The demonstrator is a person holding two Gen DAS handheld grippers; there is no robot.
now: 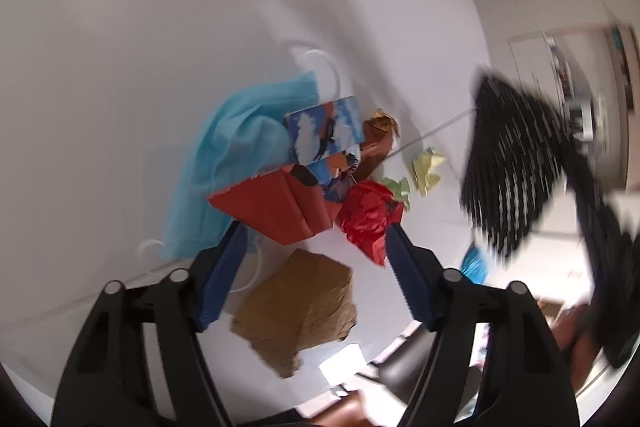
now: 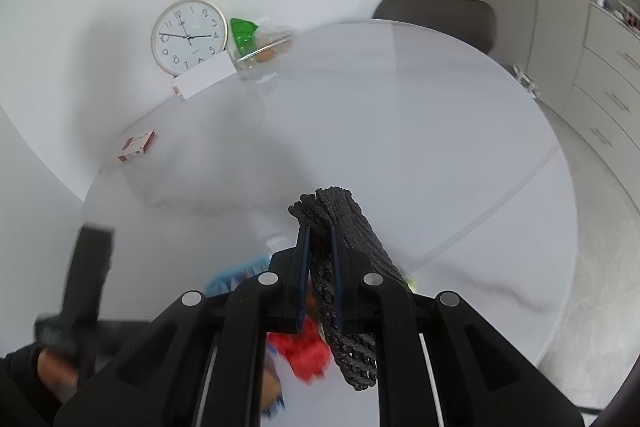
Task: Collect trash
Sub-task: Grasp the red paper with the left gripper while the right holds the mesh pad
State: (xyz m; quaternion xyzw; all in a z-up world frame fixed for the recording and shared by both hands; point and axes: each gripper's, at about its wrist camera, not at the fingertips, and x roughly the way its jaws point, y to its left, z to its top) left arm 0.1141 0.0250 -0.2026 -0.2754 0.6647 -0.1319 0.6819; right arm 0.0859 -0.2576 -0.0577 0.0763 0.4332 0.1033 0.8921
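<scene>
While left gripper (image 1: 312, 233) jaws gape above red paper (image 1: 280, 213), right gripper (image 2: 320, 233) jaws pinch black mesh (image 2: 344, 247)

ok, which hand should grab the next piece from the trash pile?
Left. The left tool is open and sits right over the pile, jaws flanking the red folded card, nothing held. The right tool is shut on the black mesh piece, lifted off the white table.

Home: clock (image 2: 188, 37), cupboards (image 2: 560, 7), table (image 2: 400, 127)
</scene>
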